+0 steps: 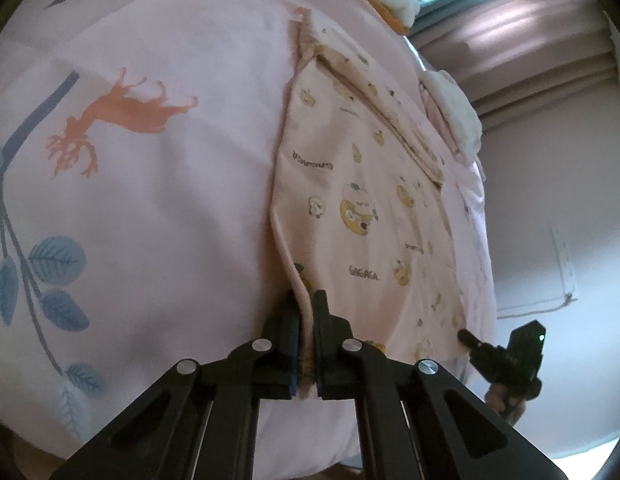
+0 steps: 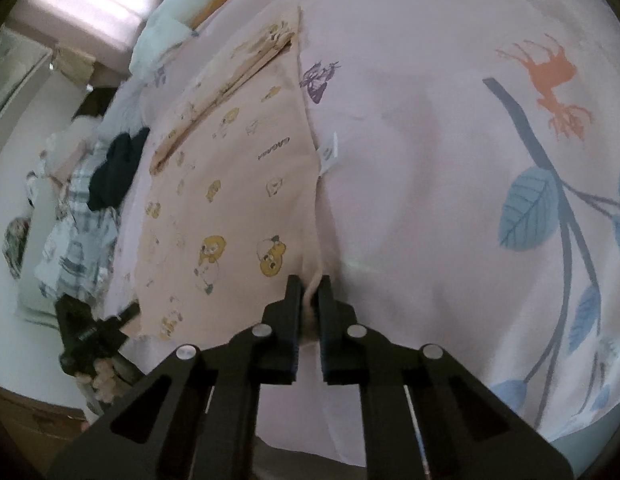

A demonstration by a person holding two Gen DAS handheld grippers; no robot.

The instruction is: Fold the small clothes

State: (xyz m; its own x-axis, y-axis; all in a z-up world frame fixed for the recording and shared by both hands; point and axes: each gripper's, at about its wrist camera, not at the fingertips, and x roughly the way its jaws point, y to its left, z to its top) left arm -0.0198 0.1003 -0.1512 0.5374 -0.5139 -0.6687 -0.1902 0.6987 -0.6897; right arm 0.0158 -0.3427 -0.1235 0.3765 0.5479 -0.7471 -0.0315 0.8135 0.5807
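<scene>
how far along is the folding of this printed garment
Done: the garment lies flat on the bedspread with one side already folded in. In hand: the left gripper and right gripper are each shut on a near corner. Left: fold the near edge away, then the plaid clothes.

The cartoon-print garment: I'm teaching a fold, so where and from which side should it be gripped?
Grip the cartoon-print garment at its near hem's two corners, coming from the bed's near edge: it lies flat, and both the left gripper and right gripper pinch there.
</scene>
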